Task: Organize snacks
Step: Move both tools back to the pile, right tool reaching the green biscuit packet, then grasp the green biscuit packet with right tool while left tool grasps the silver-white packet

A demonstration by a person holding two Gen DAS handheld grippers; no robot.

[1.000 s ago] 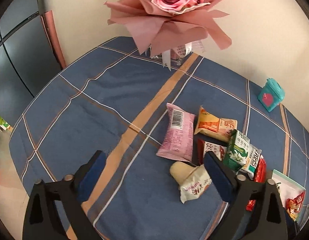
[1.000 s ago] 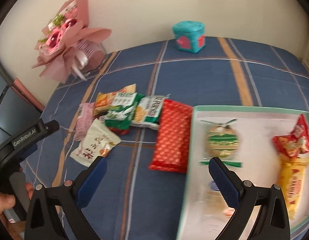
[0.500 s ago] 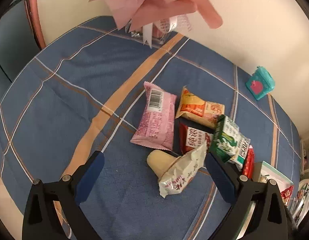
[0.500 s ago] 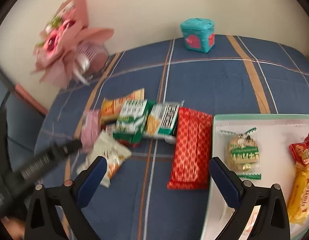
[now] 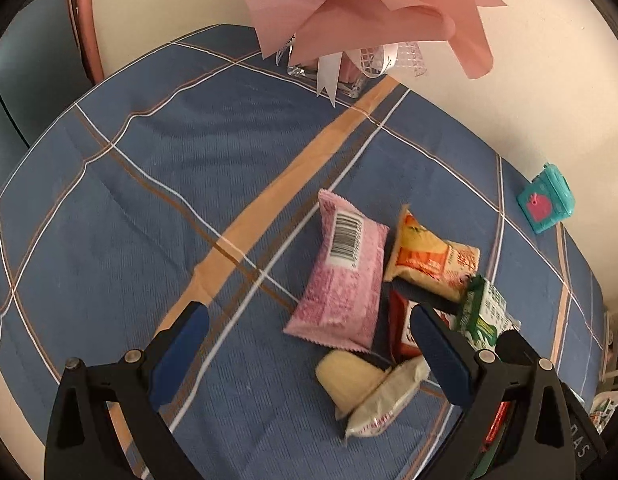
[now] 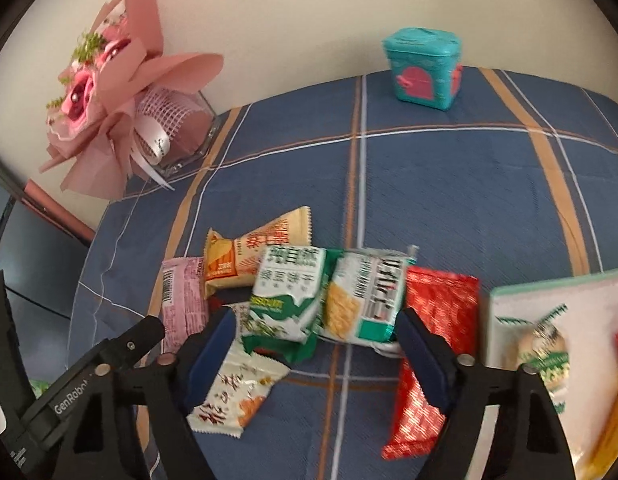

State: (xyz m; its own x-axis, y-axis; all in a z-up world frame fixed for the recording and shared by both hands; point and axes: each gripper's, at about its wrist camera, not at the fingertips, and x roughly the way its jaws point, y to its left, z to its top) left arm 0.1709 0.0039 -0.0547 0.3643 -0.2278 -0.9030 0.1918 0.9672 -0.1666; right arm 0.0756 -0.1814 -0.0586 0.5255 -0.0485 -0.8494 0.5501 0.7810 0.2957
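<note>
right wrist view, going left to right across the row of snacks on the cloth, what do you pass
pink packet → orange packet → green and white packet → yellow cracker packet → red packet → tray

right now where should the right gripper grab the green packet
Across its short width, coming from above. The green packet lies tilted on top of the pile, its long side edges free, and the open right hand-held gripper already straddles it. Avoid the crimped ends; they're flat and slippery.
</note>
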